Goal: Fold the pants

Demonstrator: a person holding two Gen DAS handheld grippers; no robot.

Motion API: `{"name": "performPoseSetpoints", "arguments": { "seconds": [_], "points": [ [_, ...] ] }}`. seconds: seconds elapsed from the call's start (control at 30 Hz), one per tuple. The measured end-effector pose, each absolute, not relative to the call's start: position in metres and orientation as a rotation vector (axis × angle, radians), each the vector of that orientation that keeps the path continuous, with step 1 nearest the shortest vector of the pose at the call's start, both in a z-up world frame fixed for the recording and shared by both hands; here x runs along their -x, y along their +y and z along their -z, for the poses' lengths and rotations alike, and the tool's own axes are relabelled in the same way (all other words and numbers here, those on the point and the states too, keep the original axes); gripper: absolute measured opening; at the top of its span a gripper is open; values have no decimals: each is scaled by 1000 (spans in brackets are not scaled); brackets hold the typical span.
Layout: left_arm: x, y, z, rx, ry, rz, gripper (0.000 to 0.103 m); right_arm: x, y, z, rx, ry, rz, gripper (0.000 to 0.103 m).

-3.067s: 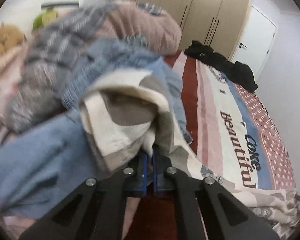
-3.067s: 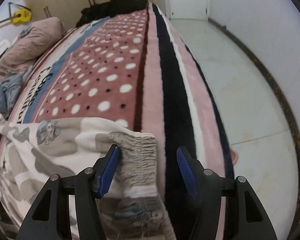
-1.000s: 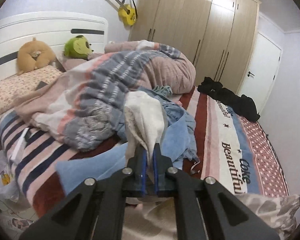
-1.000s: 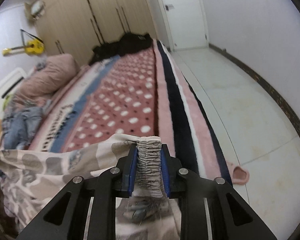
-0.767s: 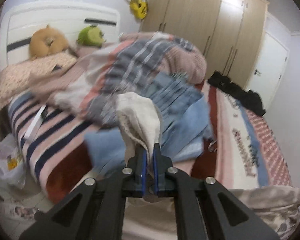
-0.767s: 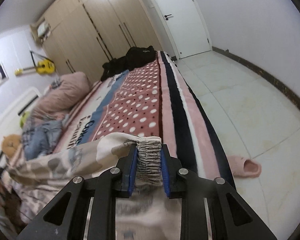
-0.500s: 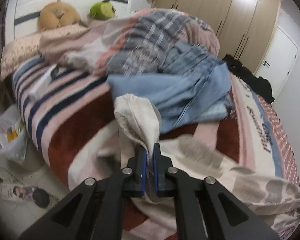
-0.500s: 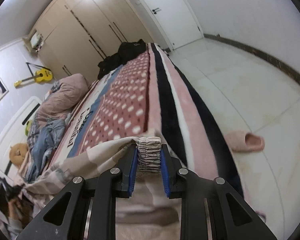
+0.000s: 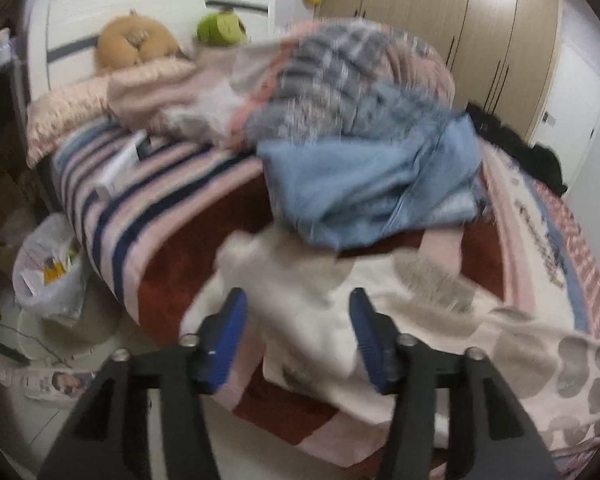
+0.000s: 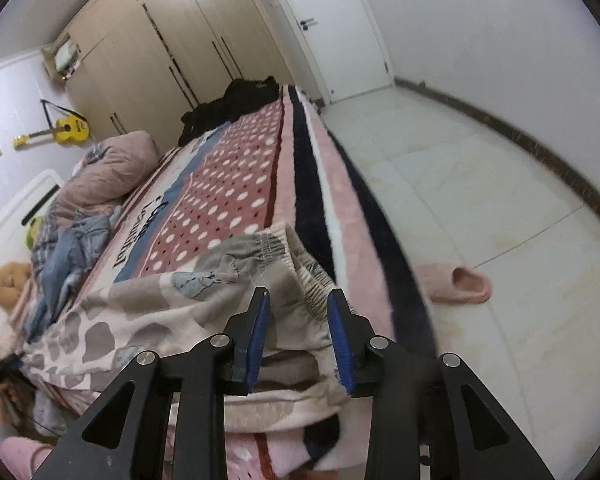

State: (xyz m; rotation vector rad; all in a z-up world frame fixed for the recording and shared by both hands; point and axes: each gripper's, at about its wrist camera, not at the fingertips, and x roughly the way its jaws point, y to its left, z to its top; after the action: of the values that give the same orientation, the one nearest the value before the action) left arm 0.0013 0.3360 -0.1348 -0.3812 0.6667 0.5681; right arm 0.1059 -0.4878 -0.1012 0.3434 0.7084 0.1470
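Observation:
The cream pants (image 9: pixel 440 312) with grey blotches lie spread across the near edge of the bed. In the left wrist view my left gripper (image 9: pixel 298 332) has its jaws opening, and the pants' leg end lies loose between the blue pads without being pressed. In the right wrist view the pants (image 10: pixel 172 304) stretch leftward, their gathered elastic waistband (image 10: pixel 288 256) just beyond my right gripper (image 10: pixel 298 320). Its jaws are opening too, with waistband cloth slack between them.
The bed's striped and dotted blanket (image 10: pixel 240 184) runs away from me. A heap of blue jeans (image 9: pixel 372 184) and a plaid quilt (image 9: pixel 340 76) lie behind the pants. A plastic bag (image 9: pixel 48 272) stands on the floor at left, a pink slipper (image 10: pixel 456 282) on the tiles at right.
Both grippers dropped toward the bed and let go: the left released the leg end, the right released the waistband. The pants now lie on the blanket.

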Motion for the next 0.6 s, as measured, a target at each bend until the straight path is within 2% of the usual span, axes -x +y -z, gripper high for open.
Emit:
{"name": "performPoseSetpoints", "arguments": {
  "seconds": [0.03,0.07,0.1,0.17,0.4,0.47,0.5,0.53,0.6],
  "points": [
    [0,333,128,374,653,-564,55,-102,-488,95,-345,700,-148,36],
    [1,328,120,363,633,-555,57,-100,-488,92,-354,699,-153,46],
    [0,324,115,358,622,-545,62,-99,-488,90,-367,706,-159,51],
    [-6,314,110,355,616,-503,67,-100,-484,90,-391,723,-180,51],
    [-40,291,123,381,653,-402,67,-127,-466,123,-511,792,-230,54],
    [-47,283,127,367,664,-390,67,-132,-469,130,-565,791,-194,41],
    [-49,279,128,355,669,-390,67,-134,-472,133,-591,788,-163,17],
    [-51,276,130,337,678,-393,67,-134,-474,135,-597,791,-148,8],
    [-51,275,131,324,684,-396,67,-129,-479,137,-622,784,-141,6]
  ]
}}
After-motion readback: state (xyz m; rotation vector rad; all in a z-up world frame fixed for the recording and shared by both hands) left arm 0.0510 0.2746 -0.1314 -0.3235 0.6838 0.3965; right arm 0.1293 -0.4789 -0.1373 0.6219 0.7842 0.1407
